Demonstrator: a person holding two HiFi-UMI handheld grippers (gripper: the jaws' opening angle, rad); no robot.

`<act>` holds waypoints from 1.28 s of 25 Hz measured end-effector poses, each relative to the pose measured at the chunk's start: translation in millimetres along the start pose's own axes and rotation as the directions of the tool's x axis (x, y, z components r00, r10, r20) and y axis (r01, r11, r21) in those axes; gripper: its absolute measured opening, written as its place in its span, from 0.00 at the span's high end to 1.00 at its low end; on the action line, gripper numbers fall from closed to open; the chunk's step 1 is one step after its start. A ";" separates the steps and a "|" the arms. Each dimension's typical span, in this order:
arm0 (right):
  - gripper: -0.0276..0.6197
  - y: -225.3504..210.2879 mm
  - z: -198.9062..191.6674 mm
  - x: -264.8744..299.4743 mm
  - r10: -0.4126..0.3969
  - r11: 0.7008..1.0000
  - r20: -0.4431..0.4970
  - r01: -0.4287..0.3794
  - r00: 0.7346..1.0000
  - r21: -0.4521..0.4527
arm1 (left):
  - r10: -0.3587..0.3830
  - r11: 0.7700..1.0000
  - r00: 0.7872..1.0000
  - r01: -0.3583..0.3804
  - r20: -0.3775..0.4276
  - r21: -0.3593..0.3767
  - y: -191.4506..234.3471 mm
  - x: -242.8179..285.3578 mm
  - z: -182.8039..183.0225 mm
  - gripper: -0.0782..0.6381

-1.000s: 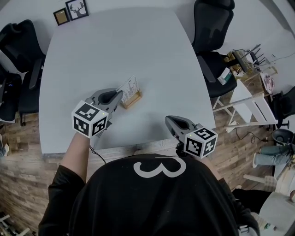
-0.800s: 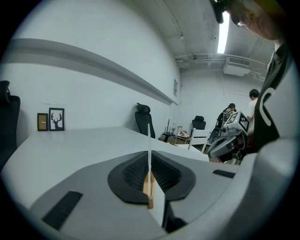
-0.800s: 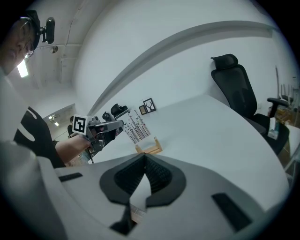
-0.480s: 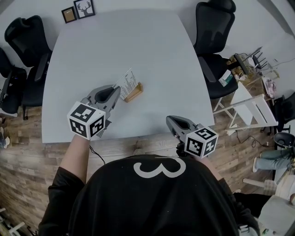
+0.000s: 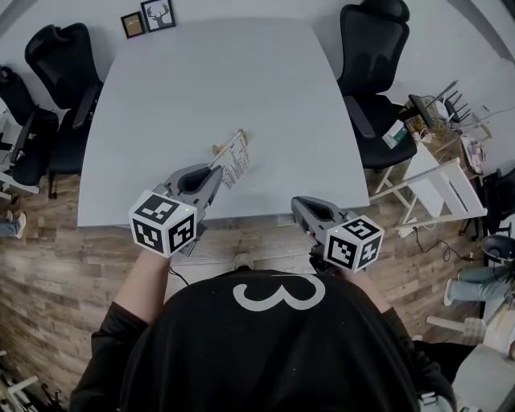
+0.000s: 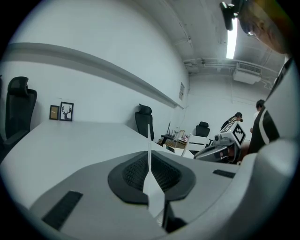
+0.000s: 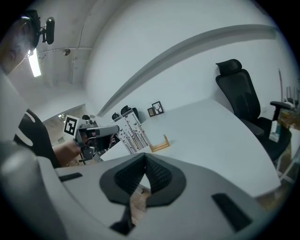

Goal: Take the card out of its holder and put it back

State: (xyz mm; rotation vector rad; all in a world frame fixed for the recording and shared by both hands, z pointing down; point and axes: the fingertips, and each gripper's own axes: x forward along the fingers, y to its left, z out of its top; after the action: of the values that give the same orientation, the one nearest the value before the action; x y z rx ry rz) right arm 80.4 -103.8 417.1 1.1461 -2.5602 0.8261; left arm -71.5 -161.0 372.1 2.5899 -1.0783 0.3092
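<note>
A white printed card [image 5: 236,158] is pinched at its lower corner in my left gripper [image 5: 216,174], above the near part of the grey table [image 5: 209,80]. Its small wooden holder [image 5: 216,147] stands on the table just beyond, mostly hidden by the card. In the right gripper view the card [image 7: 132,135] hangs tilted, clear of the holder [image 7: 160,145], with the left gripper [image 7: 101,133] on it. The left gripper view shows the card [image 6: 149,154] edge-on between the pads. My right gripper [image 5: 300,206] hovers at the table's near edge, shut on nothing.
Two small picture frames [image 5: 149,18] stand at the table's far left corner. Black office chairs sit at the far right [image 5: 370,40] and far left [image 5: 60,72]. A white rack and clutter [image 5: 434,121] stand on the wooden floor to the right.
My left gripper has lifted the card up out of the wooden holder and drawn it toward me. The right gripper has hardly moved.
</note>
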 end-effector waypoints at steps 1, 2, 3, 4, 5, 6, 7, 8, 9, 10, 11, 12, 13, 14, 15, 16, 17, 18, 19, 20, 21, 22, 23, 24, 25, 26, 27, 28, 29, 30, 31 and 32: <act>0.94 1.2 -1.6 -4.3 0.003 1.000 0.001 -0.003 1.000 -0.001 | 0.001 1.000 1.000 -0.001 -0.002 -0.008 -7.5 -2.8 -3.6 0.86; 0.94 2.5 -3.2 -8.4 0.007 1.000 0.003 -0.007 1.000 -0.001 | 0.002 1.000 1.000 -0.002 -0.003 -0.017 -15.3 -5.8 -7.3 0.86; 0.94 4.1 -4.9 -12.3 0.011 1.000 0.005 -0.011 1.000 -0.001 | 0.001 1.000 1.000 -0.001 -0.003 -0.025 -23.3 -9.1 -11.0 0.86; 0.94 6.2 -6.8 -16.1 0.017 1.000 0.007 -0.017 1.000 -0.001 | 0.001 0.999 1.000 -0.001 -0.003 -0.032 -31.1 -12.7 -14.5 0.86; 0.94 8.6 -9.1 -19.7 0.023 1.000 0.009 -0.023 1.000 -0.003 | 0.002 0.999 1.000 -0.002 -0.002 -0.037 -38.6 -16.8 -17.7 0.86; 0.94 11.3 -11.7 -23.2 0.028 1.000 0.011 -0.028 1.000 -0.005 | 0.003 0.999 1.000 -0.003 -0.001 -0.040 -45.6 -21.0 -20.9 0.86; 0.94 14.1 -14.7 -26.6 0.033 0.999 0.012 -0.032 0.999 -0.008 | 0.005 0.999 1.000 -0.005 0.000 -0.044 -51.9 -25.3 -24.0 0.86; 0.94 17.2 -17.7 -29.8 0.037 0.999 0.013 -0.037 0.999 -0.010 | 0.007 0.999 1.000 -0.007 0.000 -0.049 -57.5 -29.7 -27.0 0.86; 0.94 20.5 -20.8 -32.9 0.041 0.999 0.014 -0.041 0.999 -0.013 | 0.009 0.998 1.000 -0.009 0.002 -0.056 -62.4 -34.1 -30.1 0.86; 0.94 23.7 -23.9 -35.7 0.046 0.999 0.014 -0.045 0.999 -0.014 | 0.012 0.998 1.000 -0.012 0.003 -0.063 -66.5 -38.6 -33.1 0.86; 0.94 26.8 -26.9 -38.5 0.050 0.999 0.014 -0.050 0.999 -0.016 | 0.015 0.997 1.000 -0.014 0.004 -0.071 -70.3 -42.7 -36.1 0.86; 0.94 29.6 -29.7 -41.3 0.055 0.998 0.013 -0.054 0.998 -0.018 | 0.017 0.997 1.000 -0.016 0.004 -0.076 -74.0 -46.3 -39.1 0.86; 0.94 31.9 -32.2 -44.1 0.058 0.998 0.013 -0.058 0.998 -0.019 | 0.018 0.997 1.000 -0.017 0.003 -0.078 -77.8 -49.3 -41.8 0.86; 0.94 33.8 -34.3 -47.1 0.061 0.998 0.013 -0.061 0.998 -0.020 | 0.018 0.997 1.000 -0.018 0.002 -0.079 -81.6 -51.8 -44.0 0.86; 0.94 35.5 -36.2 -50.1 0.063 0.998 0.015 -0.062 0.998 -0.022 | 0.017 0.997 1.000 -0.016 0.004 -0.080 -85.5 -54.0 -45.6 0.86; 0.94 37.0 -37.8 -53.0 0.063 0.998 0.016 -0.063 0.998 -0.024 | 0.014 0.996 1.000 -0.013 0.007 -0.084 -89.3 -56.0 -46.8 0.86; 0.94 38.4 -39.2 -55.7 0.064 0.998 0.018 -0.063 0.998 -0.026 | 0.009 0.996 1.000 -0.008 0.013 -0.091 -92.7 -57.9 -47.9 0.86; 0.94 39.9 -40.4 -58.2 0.063 0.998 0.020 -0.063 0.998 -0.028 | 0.003 0.995 1.000 -0.001 0.019 -0.100 -95.8 -59.8 -49.0 0.86; 0.94 41.4 -41.5 -60.5 0.063 0.998 0.022 -0.062 0.998 -0.030 | -0.003 0.994 1.000 0.006 0.024 -0.111 -98.5 -61.7 -50.4 0.86; 0.94 42.6 -42.4 -62.9 0.062 0.998 0.024 -0.062 0.998 -0.032 | -0.007 0.993 1.000 0.010 0.027 -0.120 -100.9 -63.2 -51.8 0.86; 0.94 43.2 -43.1 -65.3 0.062 0.998 0.026 -0.061 0.998 -0.034 | -0.009 0.992 1.000 0.012 0.028 -0.126 -103.1 -64.1 -52.9 0.86; 0.94 43.0 -43.6 -67.8 0.062 0.998 0.029 -0.061 0.998 -0.035 | -0.009 0.991 1.000 0.013 0.028 -0.130 -105.2 -64.2 -53.6 0.86; 0.94 42.2 -43.9 -70.1 0.060 0.998 0.031 -0.059 0.998 -0.036 | -0.010 0.991 1.000 0.014 0.029 -0.133 -107.3 -63.7 -53.7 0.86; 0.94 41.3 -44.2 -71.9 0.058 0.998 0.033 -0.057 0.998 -0.036 | -0.013 0.990 0.999 0.017 0.030 -0.137 -109.2 -63.2 -53.4 0.86; 0.94 40.7 -44.3 -73.2 0.057 0.998 0.034 -0.056 0.998 -0.035 | -0.017 0.990 0.999 0.022 0.032 -0.141 -110.8 -62.9 -53.0 0.86; 0.94 40.5 -44.1 -73.9 0.056 0.998 0.036 -0.055 0.998 -0.035 | -0.022 0.989 0.999 0.026 0.033 -0.143 -112.0 -63.1 -52.7 0.86; 0.94 40.8 -43.6 -74.3 0.056 0.998 0.038 -0.055 0.998 -0.035 | -0.025 0.989 0.999 0.029 0.033 -0.143 -112.5 -63.5 -52.4 0.86; 0.94 40.9 -42.9 -74.6 0.057 0.998 0.040 -0.055 0.998 -0.035 | -0.025 0.989 0.999 0.029 0.032 -0.143 -112.6 -63.7 -52.0 0.86; 0.94 40.6 -42.1 -75.0 0.057 0.998 0.043 -0.055 0.997 -0.036 | -0.025 0.989 0.999 0.029 0.031 -0.143 -112.4 -63.6 -51.5 0.86; 0.94 40.0 -41.4 -75.3 0.057 0.998 0.044 -0.055 0.997 -0.035 | -0.025 0.989 0.999 0.029 0.032 -0.146 -112.2 -63.2 -50.9 0.86; 0.94 39.2 -40.8 -75.3 0.056 0.998 0.045 -0.055 0.997 -0.034 | -0.026 0.988 0.999 0.031 0.034 -0.152 -111.8 -62.7 -50.3 0.86; 0.94 38.4 -40.4 -75.0 0.056 0.998 0.046 -0.054 0.997 -0.033 | -0.027 0.987 0.999 0.033 0.036 -0.159 -111.2 -62.2 -49.8 0.86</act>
State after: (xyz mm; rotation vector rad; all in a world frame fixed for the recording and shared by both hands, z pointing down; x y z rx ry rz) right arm 101.3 -13.6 404.0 1.1029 -2.6442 0.7771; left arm -38.5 -28.3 375.7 2.4740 -1.0298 0.1657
